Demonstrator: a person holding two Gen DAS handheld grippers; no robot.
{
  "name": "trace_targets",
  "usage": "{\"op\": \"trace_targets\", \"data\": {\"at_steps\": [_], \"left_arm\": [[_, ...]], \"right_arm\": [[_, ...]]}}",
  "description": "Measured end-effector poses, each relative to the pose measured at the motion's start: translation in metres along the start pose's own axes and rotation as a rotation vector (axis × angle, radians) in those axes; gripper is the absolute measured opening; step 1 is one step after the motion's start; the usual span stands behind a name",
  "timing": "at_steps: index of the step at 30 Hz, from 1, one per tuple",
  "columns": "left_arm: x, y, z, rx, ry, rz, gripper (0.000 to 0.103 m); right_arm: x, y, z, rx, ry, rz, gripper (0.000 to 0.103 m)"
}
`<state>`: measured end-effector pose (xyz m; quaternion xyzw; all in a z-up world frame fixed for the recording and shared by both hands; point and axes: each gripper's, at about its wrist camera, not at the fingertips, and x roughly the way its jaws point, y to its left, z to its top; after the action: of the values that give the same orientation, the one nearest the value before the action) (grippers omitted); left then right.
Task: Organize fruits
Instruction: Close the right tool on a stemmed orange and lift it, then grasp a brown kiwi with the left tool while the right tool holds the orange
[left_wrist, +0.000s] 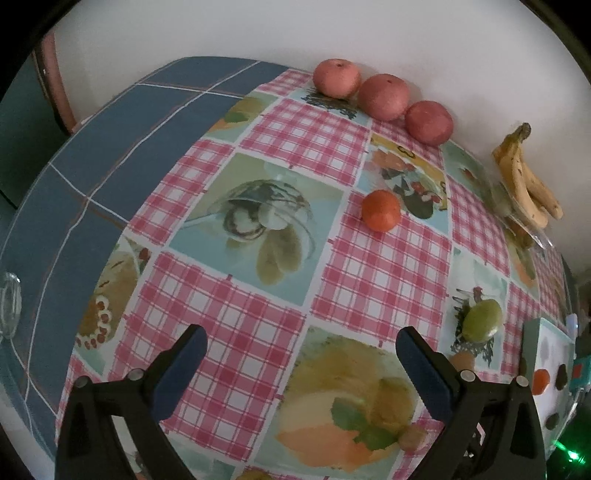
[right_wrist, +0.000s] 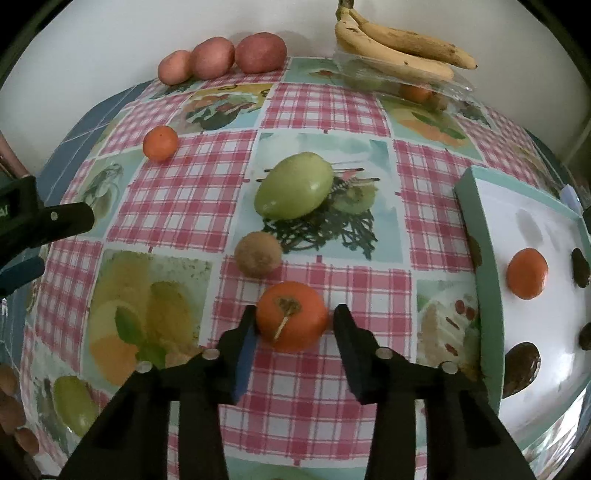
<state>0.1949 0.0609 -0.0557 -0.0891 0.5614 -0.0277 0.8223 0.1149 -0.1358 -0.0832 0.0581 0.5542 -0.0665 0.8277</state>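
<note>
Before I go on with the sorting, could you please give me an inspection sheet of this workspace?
Surface: table under a checked fruit-print cloth.
Job's things: three apples and bananas by the wall; green fruit, brown fruit and small orange loose on the cloth; tray holds a second orange and dark fruits.
Clutter: clear pack under the bananas; glass item at the far left, unclear.
Grippers: left gripper open, empty; right gripper has the stemmed fruit between its fingers, contact unclear.
Cables: nothing seen.
Surroundings: white wall behind the table.
</note>
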Motion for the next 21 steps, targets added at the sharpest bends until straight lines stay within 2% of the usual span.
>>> {"op": "trace_targets", "data": {"at_steps": [5, 8, 11, 14, 17, 18, 21], "left_arm": [[0.008, -0.002, -0.002, -0.010, 0.047, -0.056, 0.103], [0.009, -0.008, -0.004, 0.012, 0.048, -0.039, 0.103], [0.006, -0.015, -0.006, 0.025, 0.031, -0.043, 0.103], [0.006, -0.020, -0.007, 0.009, 0.043, -0.069, 0.103], [0.006, -0.027, -0.010, 0.009, 0.039, -0.076, 0.101], [0.006, -0.031, -0.011, 0.018, 0.037, -0.074, 0.100], [0.007, -0.043, -0.015, 0.050, 0.043, -0.100, 0.087]], "right_arm": [[-0.004, -0.006, -0.005, -0.022, 0.003, 0.016, 0.037], [-0.006, -0.010, -0.006, -0.026, 0.009, 0.025, 0.037], [-0.011, -0.018, -0.009, 0.000, 0.018, 0.002, 0.037], [-0.018, -0.036, -0.006, 0.065, 0.013, 0.024, 0.037], [-0.036, -0.046, -0.001, 0.075, -0.032, 0.032, 0.036], [-0.043, -0.047, 0.001, 0.068, -0.055, 0.029, 0.036], [-0.065, -0.058, 0.006, 0.060, -0.120, 0.014, 0.037]]}}
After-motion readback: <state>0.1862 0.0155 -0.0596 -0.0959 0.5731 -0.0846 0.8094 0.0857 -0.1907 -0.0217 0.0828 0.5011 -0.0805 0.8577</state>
